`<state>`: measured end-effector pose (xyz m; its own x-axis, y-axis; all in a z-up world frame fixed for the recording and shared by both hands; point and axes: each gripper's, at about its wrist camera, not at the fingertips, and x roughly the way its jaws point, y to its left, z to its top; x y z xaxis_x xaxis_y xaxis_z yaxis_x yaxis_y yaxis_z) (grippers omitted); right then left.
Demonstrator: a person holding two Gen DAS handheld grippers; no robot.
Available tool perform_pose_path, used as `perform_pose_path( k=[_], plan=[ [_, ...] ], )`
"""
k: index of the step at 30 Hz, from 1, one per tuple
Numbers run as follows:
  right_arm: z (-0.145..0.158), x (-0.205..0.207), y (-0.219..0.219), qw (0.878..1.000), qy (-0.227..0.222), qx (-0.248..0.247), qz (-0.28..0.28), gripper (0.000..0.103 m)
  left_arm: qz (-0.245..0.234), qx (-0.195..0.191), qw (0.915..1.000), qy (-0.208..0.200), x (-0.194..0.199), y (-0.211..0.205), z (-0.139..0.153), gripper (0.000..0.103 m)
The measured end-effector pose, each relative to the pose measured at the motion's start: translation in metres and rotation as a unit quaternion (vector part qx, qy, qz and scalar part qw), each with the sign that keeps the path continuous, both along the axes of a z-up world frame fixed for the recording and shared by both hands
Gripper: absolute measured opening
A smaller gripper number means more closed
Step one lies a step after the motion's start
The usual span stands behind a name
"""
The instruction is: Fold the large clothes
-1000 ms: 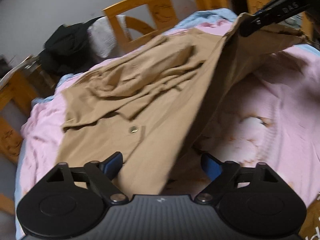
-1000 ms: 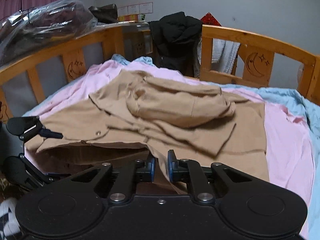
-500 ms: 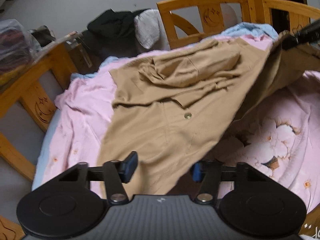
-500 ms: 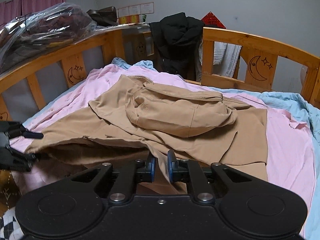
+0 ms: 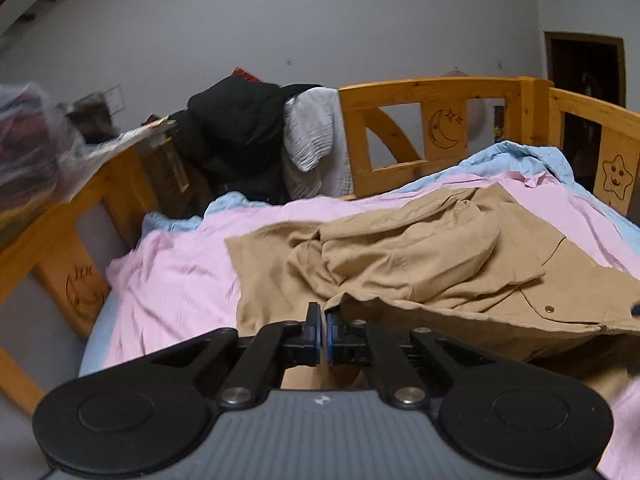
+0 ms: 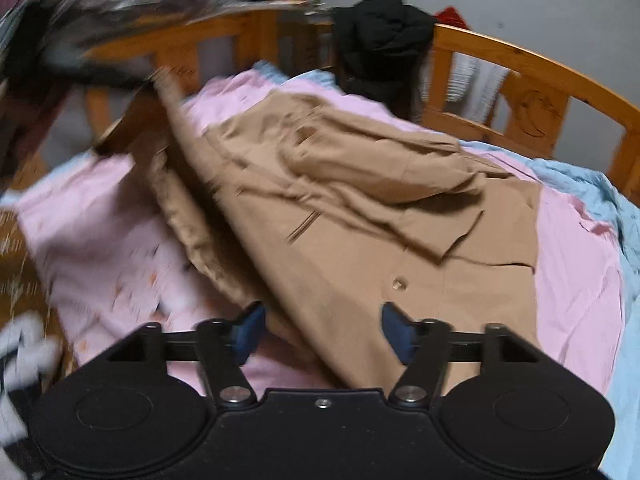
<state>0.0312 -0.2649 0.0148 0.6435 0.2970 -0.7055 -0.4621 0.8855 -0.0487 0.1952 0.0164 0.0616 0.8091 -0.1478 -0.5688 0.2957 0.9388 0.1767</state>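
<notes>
A large tan coat (image 5: 420,264) lies crumpled on the pink bedsheet (image 5: 172,280). My left gripper (image 5: 323,334) is shut on the coat's near edge and holds it up off the bed. In the right wrist view the coat (image 6: 360,216) spreads across the bed with a snap button facing up. My right gripper (image 6: 322,330) is open, its blue pads on either side of the coat's near hem, gripping nothing. The left gripper (image 6: 152,84) shows blurred at upper left there, holding a raised corner of the coat.
A wooden bed rail (image 5: 436,128) with moon and star carvings rings the bed. A black jacket (image 5: 236,132) and a white cloth (image 5: 312,136) hang over the rail. A blue sheet (image 6: 612,216) lies at the right. Bagged items (image 5: 28,148) sit at the left.
My left gripper has closed on the coat edge and lifted it. My right gripper has opened and released the coat. Both views have swung; the right wrist view is motion blurred.
</notes>
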Motion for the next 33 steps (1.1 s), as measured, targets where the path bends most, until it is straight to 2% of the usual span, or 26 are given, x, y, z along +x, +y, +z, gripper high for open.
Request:
perform_pose_path(
  k=[4, 8, 9, 11, 13, 15, 17, 18, 19, 21, 24, 26, 28, 30, 33],
  plan=[
    [-0.021, -0.02, 0.023, 0.995, -0.015, -0.088, 0.041, 0.072, -0.011, 0.004, 0.9999, 0.0, 0.0, -0.006, 0.0, 0.002],
    [-0.029, -0.036, 0.044, 0.987, -0.059, -0.128, 0.082, 0.077, -0.017, 0.01, 0.9997, 0.014, -0.008, -0.002, -0.007, 0.002],
    [-0.03, -0.039, 0.048, 0.984, -0.071, -0.136, 0.095, 0.081, -0.018, 0.012, 0.9996, 0.018, -0.01, 0.001, -0.009, 0.002],
    [-0.037, -0.044, 0.057, 0.972, -0.088, -0.178, 0.123, 0.083, -0.02, 0.015, 0.9994, 0.025, -0.012, 0.004, -0.014, 0.002],
    [-0.051, -0.046, 0.063, 0.956, -0.1, -0.242, 0.136, 0.081, -0.02, 0.015, 0.9993, 0.029, -0.013, 0.006, -0.016, 0.002],
    [-0.064, -0.047, 0.064, 0.942, -0.101, -0.288, 0.137, 0.073, -0.019, 0.01, 0.9993, 0.032, -0.014, 0.008, -0.016, 0.002],
    [-0.073, -0.047, 0.061, 0.936, -0.097, -0.311, 0.136, 0.057, -0.021, 0.005, 0.9992, 0.032, -0.014, 0.009, -0.016, 0.002],
    [-0.074, -0.047, 0.06, 0.936, -0.093, -0.311, 0.135, 0.043, -0.024, 0.004, 0.9991, 0.033, -0.015, 0.009, -0.015, 0.002],
    [-0.073, -0.047, 0.058, 0.938, -0.091, -0.306, 0.133, 0.036, -0.028, 0.005, 0.9991, 0.033, -0.016, 0.009, -0.015, 0.002],
    [-0.062, -0.047, 0.054, 0.947, -0.096, -0.281, 0.125, 0.006, -0.033, 0.006, 0.9988, 0.035, -0.018, 0.008, -0.014, 0.002],
    [-0.035, -0.034, 0.042, 0.965, -0.099, -0.221, 0.099, 0.004, -0.044, 0.001, 0.9982, 0.04, -0.021, 0.012, -0.014, 0.002],
    [-0.006, -0.014, 0.03, 0.983, -0.088, -0.15, 0.054, 0.004, -0.051, -0.009, 0.9974, 0.051, -0.025, 0.018, -0.014, 0.003],
    [0.024, 0.01, 0.016, 0.993, -0.078, -0.084, 0.016, 0.004, -0.054, -0.011, 0.9969, 0.055, -0.03, 0.024, -0.015, 0.007],
    [0.048, 0.034, 0.005, 0.997, -0.064, -0.029, -0.008, 0.004, -0.064, -0.011, 0.9965, 0.053, -0.039, 0.031, -0.015, 0.033],
    [0.077, 0.067, -0.006, 0.998, -0.048, 0.02, -0.031, 0.004, -0.079, -0.007, 0.9956, 0.048, -0.053, 0.039, -0.017, 0.058]
  ],
)
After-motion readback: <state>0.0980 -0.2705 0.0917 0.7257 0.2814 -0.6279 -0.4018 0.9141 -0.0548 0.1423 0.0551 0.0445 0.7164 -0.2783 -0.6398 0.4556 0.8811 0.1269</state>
